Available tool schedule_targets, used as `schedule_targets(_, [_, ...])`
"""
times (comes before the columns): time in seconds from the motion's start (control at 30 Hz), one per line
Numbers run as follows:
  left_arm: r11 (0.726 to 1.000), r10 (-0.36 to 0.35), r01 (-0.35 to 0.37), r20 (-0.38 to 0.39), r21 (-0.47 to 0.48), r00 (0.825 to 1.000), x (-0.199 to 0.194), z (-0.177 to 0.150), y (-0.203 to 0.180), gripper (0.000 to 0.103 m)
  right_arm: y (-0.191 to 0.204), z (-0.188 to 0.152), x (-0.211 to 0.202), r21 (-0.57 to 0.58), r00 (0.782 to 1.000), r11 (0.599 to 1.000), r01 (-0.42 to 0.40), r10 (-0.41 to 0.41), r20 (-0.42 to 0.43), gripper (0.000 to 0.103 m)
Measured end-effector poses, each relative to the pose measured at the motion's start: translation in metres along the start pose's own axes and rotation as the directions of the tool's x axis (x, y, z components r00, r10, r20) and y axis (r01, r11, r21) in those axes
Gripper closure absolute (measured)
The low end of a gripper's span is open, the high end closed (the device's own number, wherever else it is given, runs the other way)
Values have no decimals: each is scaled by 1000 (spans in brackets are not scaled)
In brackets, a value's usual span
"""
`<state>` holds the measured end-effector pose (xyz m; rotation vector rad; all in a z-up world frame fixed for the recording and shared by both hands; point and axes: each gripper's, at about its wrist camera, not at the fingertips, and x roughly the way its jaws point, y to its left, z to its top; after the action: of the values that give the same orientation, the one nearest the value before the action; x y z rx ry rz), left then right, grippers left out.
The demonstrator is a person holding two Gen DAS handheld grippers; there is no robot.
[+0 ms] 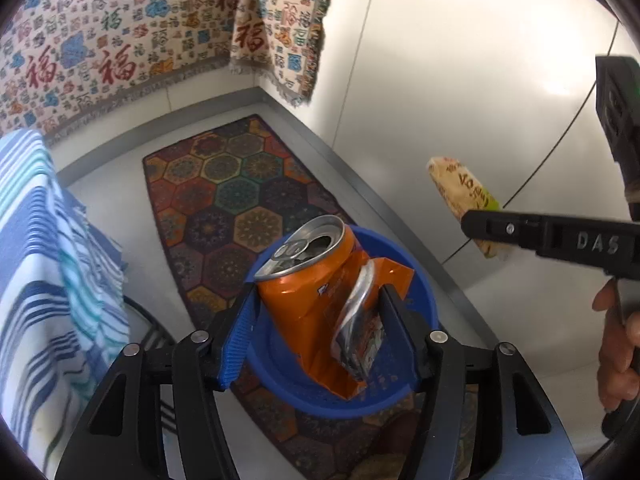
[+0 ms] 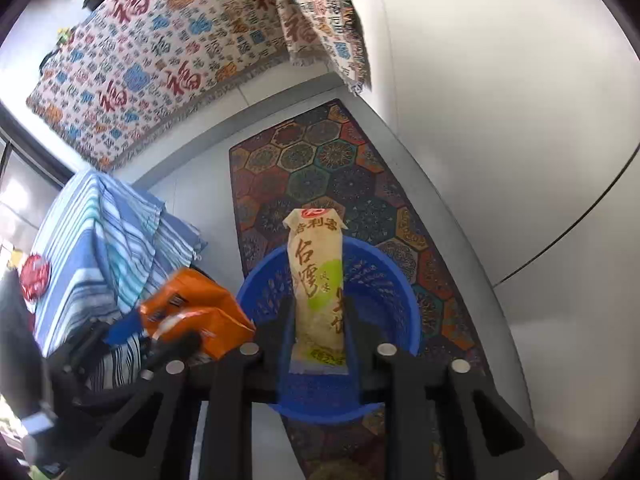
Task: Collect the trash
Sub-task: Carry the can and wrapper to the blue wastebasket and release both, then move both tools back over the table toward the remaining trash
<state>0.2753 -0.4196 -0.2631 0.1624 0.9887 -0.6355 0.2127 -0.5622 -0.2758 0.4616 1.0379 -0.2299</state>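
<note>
My left gripper (image 1: 318, 300) is shut on a crushed orange can (image 1: 308, 276) and an orange snack wrapper (image 1: 356, 340), held above a blue plastic basket (image 1: 424, 292) on the floor. My right gripper (image 2: 318, 312) is shut on a long beige snack packet (image 2: 318, 280) with Chinese print, held upright above the same basket (image 2: 384, 276). The right gripper and its packet (image 1: 464, 196) show at the right of the left wrist view. The left gripper with its orange trash (image 2: 192, 308) shows at the left of the right wrist view.
The basket stands on a hexagon-patterned rug (image 1: 232, 184) along a white wall (image 1: 460, 60). A blue striped cloth (image 1: 44, 260) drapes over furniture at left. A patterned cloth with red characters (image 1: 120, 40) hangs behind. A red round object (image 2: 35, 276) lies on the striped cloth.
</note>
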Motion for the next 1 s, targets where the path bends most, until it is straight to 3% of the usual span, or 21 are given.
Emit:
schedule_targets(0.03, [1000,1,-1,-2,11,1000,6,0,-1,36,-1,2,2,10,1000,1000,-8,8,0,75])
schedule_targets(0.1, [999,19,-19,-6,39,1000,19,-2,-6,29,-6,4,3,29,1000,1000,-11,11,11,55])
schedule_targets(0.17, [999,33,-33,-13,40,999,30,-2,-7,17,-8,6,0,38,1000,999,-4,3,29,54])
schedule_targets(0.3, [999,47,-48,-14,-4,999,27,0,-1,18,-8,9,-18,27,994,998,52,-55,99,54])
schedule_targets(0.43, [998,26,-22,66,-60,998,-19,-4,6,17,6,11,-41,-22,976,994,109,-103,192,54])
schedule_targets(0.53, [996,2,10,121,-94,993,-74,-12,11,17,26,11,-59,-71,954,985,154,-130,270,44])
schedule_targets(0.63, [992,-10,31,168,-121,986,-127,-27,21,10,51,9,-74,-121,935,978,170,-121,333,44])
schedule_targets(0.7, [993,16,6,184,-120,983,-155,-40,28,8,74,4,-82,-159,920,970,186,-115,375,37])
schedule_targets(0.83, [981,129,-101,173,-165,976,-197,-78,66,7,132,-13,-96,-266,909,957,116,6,416,36])
schedule_targets(0.93, [950,246,-209,143,-232,959,-217,-114,105,7,188,-35,-98,-367,921,930,-20,160,354,36])
schedule_targets(0.97, [937,279,-240,129,-254,952,-221,-124,117,7,188,-35,-98,-367,921,930,-20,160,354,36])
schedule_targets(1.0, [920,315,-275,109,-280,943,-225,-136,132,7,222,-52,-96,-438,925,895,-78,229,303,36])
